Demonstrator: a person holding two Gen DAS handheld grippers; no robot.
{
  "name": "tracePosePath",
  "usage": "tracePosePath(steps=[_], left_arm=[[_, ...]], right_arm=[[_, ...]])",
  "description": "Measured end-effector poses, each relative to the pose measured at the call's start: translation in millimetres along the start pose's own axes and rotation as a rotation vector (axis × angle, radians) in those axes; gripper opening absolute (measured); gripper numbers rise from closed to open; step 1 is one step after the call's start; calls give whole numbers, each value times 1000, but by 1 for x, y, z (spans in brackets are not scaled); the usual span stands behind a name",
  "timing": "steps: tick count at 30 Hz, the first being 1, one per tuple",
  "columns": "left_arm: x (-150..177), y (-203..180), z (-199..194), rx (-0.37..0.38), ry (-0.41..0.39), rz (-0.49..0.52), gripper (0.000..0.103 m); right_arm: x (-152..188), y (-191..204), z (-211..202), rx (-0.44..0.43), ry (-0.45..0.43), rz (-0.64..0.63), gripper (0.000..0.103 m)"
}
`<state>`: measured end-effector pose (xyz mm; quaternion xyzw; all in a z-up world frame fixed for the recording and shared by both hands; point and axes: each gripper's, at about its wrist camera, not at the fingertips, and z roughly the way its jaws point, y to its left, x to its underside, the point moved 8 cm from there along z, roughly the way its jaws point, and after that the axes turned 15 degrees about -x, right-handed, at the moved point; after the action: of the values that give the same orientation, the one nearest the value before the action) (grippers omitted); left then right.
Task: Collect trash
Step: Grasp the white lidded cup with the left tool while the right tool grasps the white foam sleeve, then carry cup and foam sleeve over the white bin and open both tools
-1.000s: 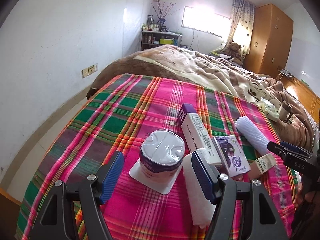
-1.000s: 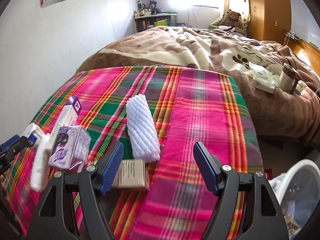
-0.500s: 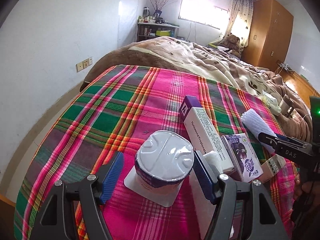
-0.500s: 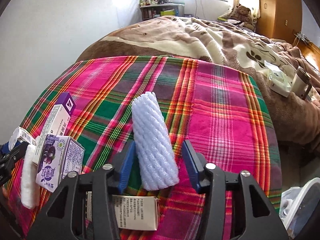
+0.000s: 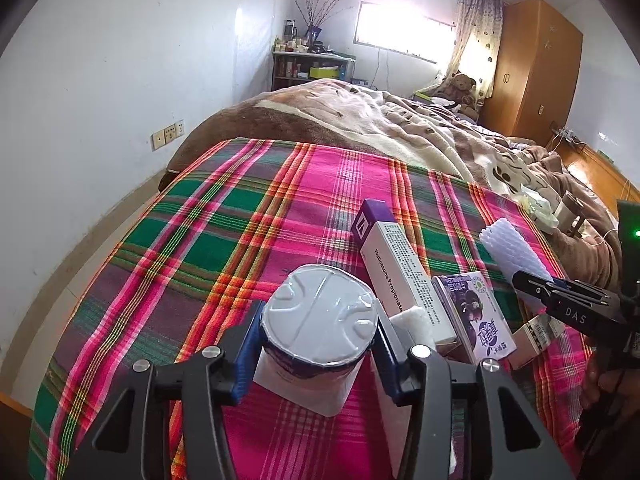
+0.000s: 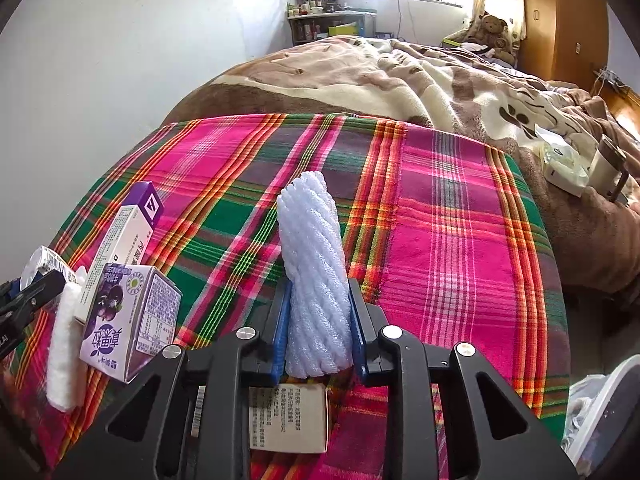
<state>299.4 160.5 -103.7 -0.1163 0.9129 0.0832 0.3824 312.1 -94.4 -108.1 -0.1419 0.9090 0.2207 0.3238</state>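
My left gripper (image 5: 316, 354) is shut on a sealed yogurt cup (image 5: 320, 320) with a white foil lid, over the plaid cloth (image 5: 240, 240). My right gripper (image 6: 319, 334) is shut on a white foam net sleeve (image 6: 314, 264), which also shows in the left wrist view (image 5: 508, 252). Between them lie a long white and purple medicine box (image 5: 400, 268), a purple drink carton (image 6: 128, 320), a white foam strip (image 6: 66, 356) and a small beige box (image 6: 288, 418) under the right gripper.
The plaid cloth covers the foot of a bed with a brown blanket (image 6: 400, 72). A mug and white items (image 6: 572, 164) lie on the blanket at right. A white bin with a bag (image 6: 604, 412) stands low right. A wall is at left.
Both grippers moved forward and closed: the left on the yogurt cup, the right on the foam net sleeve.
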Motion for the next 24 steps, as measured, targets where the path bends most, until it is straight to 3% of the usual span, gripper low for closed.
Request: tracePosePath(steps=[12,24], left_arm=[[-7,0,-39,2,-72,-3,50],[-8,-31,-91,51,-135,46,50]], right_arm=[[3,5,-31,-18,-72,22,27],[11,7,-72,-31,-153,43,27]])
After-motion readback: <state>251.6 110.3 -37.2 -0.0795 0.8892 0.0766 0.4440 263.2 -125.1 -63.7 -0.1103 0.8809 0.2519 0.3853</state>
